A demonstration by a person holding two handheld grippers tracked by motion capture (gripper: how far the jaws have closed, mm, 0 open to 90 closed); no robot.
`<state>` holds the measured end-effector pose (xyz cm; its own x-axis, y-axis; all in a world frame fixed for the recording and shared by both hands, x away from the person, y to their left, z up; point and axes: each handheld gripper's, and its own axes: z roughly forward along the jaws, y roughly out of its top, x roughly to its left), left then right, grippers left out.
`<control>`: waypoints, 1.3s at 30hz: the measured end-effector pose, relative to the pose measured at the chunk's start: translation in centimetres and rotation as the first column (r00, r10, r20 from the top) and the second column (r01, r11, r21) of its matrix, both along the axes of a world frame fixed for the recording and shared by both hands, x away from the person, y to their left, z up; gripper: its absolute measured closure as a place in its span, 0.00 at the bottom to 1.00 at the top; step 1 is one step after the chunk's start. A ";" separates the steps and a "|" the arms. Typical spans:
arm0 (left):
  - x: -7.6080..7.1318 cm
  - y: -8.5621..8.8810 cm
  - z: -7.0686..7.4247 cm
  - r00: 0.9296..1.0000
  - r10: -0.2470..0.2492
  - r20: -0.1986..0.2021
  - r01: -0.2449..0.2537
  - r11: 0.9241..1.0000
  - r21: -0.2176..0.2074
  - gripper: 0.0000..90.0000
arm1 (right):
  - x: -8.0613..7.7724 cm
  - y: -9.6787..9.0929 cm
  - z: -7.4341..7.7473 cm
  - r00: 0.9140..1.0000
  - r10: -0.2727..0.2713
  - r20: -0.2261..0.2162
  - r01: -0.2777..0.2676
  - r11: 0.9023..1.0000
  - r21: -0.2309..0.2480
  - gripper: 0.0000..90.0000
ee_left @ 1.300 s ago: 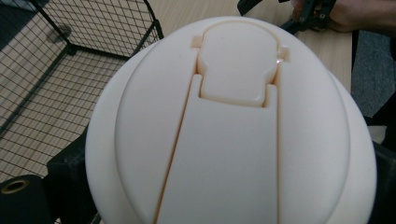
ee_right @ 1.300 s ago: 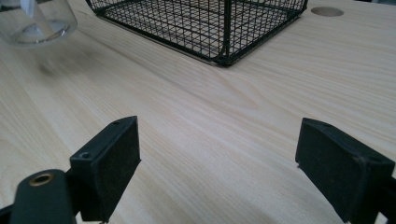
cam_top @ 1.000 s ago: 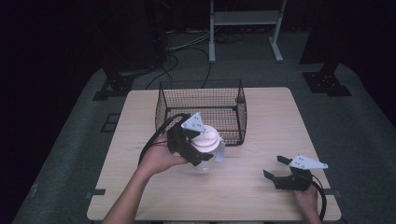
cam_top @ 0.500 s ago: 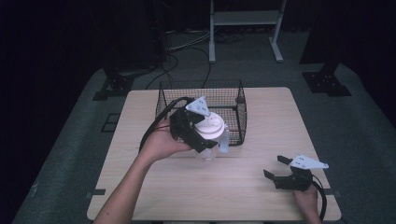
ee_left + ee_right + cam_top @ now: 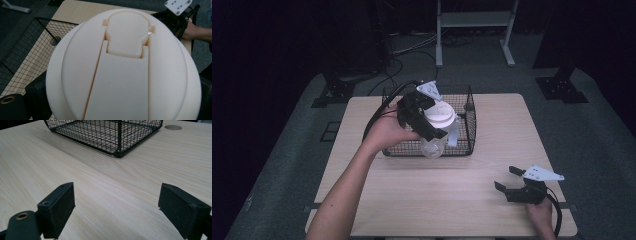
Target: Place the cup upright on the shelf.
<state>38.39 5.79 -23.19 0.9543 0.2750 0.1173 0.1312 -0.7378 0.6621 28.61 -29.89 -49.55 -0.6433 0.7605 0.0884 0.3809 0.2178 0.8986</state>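
My left gripper point(image 5: 432, 127) is shut on a clear plastic cup point(image 5: 434, 142) with a cream flip-top lid point(image 5: 440, 115). It holds the cup in the air above the black wire basket point(image 5: 469, 125), over its front part. Seen from the left gripper view, the lid point(image 5: 125, 70) is very close, with the basket's mesh point(image 5: 27, 47) below at the left. Near the table's front right corner my right gripper point(image 5: 508, 180) rests low and open. In the right gripper view its two black pads point(image 5: 58, 207) stand wide apart over bare wood, with nothing between them.
The light wooden table point(image 5: 377, 210) bears the basket at its back middle. The right gripper view shows the basket's near corner point(image 5: 118, 152) ahead and a round hole point(image 5: 173, 127) in the tabletop. A white metal stand point(image 5: 472, 20) is on the floor behind.
My left gripper has carried the cup up and away from the table's front, from in front of the basket to above it. The right gripper has stayed put.
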 end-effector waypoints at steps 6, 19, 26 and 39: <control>1.6 0.0 0.7 1.000 0.001 -0.017 -0.001 1.000 -0.001 0.06 | 0.0 0.0 0.0 1.000 0.008 -0.001 -0.008 1.000 -0.002 0.14; 5.1 0.1 0.9 0.997 0.075 -0.033 -0.075 0.997 -0.002 0.06 | 0.0 -0.1 0.0 1.000 0.006 0.001 -0.006 1.000 0.008 0.14; 7.2 0.1 0.7 0.991 0.123 -0.046 -0.123 0.992 0.000 0.06 | 0.0 -0.1 0.0 1.000 0.006 0.002 -0.006 1.000 0.020 0.14; 10.0 0.4 -1.2 0.975 0.218 -0.052 -0.217 0.976 0.022 0.06 | 0.0 -0.2 0.1 1.000 0.007 0.003 -0.007 1.000 0.021 0.14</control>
<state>48.38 6.24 -24.37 0.8767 0.4754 0.0737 0.3249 -0.6980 0.6382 28.65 -30.07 -49.50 -0.6491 0.7538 0.1021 0.3767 0.2020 0.9040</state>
